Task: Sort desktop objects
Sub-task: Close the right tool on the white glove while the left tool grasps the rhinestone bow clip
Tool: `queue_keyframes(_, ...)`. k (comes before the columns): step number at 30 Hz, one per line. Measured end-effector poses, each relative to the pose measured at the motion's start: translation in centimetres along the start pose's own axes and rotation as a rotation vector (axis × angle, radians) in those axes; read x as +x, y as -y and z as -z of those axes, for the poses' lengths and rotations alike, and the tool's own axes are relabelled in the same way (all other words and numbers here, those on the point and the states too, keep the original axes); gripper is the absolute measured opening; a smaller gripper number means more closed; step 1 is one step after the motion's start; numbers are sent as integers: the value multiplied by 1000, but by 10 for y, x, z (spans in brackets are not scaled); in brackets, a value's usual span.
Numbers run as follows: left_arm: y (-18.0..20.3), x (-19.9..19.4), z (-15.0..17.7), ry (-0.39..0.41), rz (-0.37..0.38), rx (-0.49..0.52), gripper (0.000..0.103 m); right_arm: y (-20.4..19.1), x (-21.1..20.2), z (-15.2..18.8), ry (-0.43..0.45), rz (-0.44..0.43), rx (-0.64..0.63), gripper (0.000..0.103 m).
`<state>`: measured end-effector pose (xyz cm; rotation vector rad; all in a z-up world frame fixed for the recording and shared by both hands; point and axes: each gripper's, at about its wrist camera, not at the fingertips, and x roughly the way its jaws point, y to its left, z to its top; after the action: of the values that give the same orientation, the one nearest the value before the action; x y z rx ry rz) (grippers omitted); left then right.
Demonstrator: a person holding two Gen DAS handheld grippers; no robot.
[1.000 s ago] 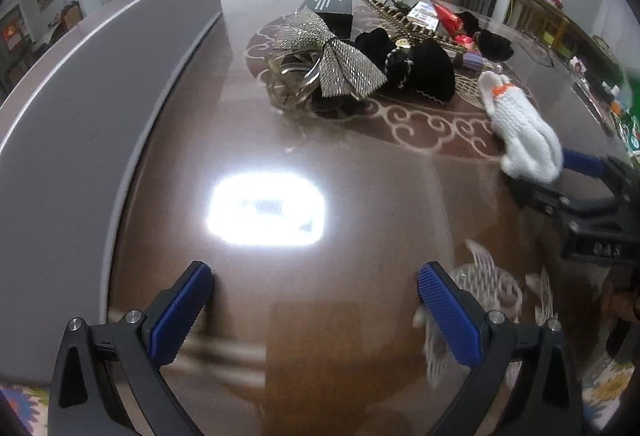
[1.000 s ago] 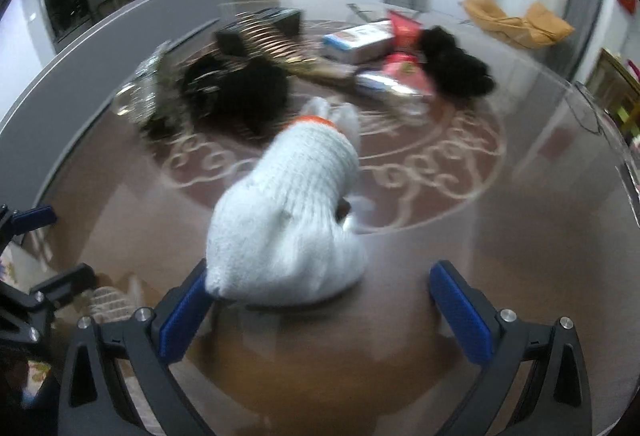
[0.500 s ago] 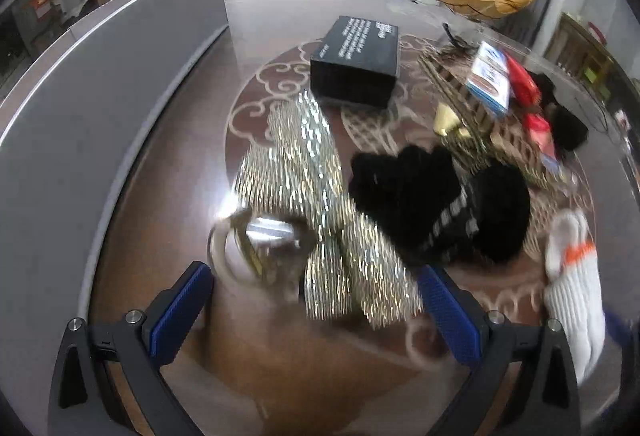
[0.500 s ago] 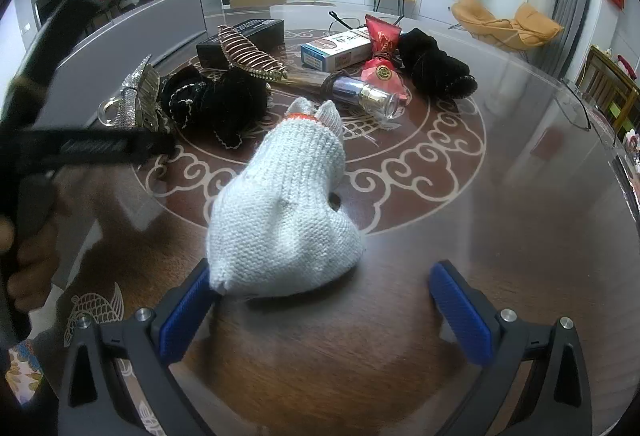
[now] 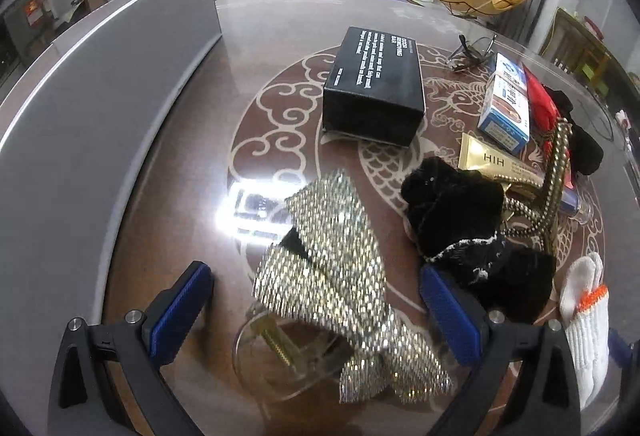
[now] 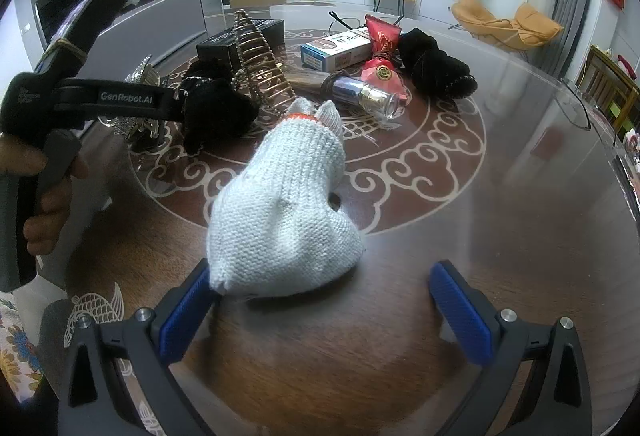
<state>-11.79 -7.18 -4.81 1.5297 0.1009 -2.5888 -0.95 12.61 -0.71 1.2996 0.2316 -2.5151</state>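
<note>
Left gripper (image 5: pixel 316 308) wide apart, straddling sequin bow (image 5: pixel 340 276). Right gripper (image 6: pixel 324 312) wide, white glove (image 6: pixel 288 220) against left finger.

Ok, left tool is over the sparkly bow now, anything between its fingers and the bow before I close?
Nothing visible blocks it. The left tool is open with the rhinestone bow lying between its fingers. The black velvet scrunchie sits right behind the right finger, close enough that it may get nudged.
</note>
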Motion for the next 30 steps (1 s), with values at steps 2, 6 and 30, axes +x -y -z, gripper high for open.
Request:
queue_keyframes(2, 0, 2, -2, 6, 8, 15, 103, 0, 0, 0, 0, 0, 0, 103)
queue_keyframes(6, -1, -1, -3, 23, 35, 62, 85, 0, 0, 0, 0, 0, 0, 103)
queue_keyframes(30, 10, -71, 110, 97, 182, 282, 55, -7, 18, -28, -179, -57, -54, 103)
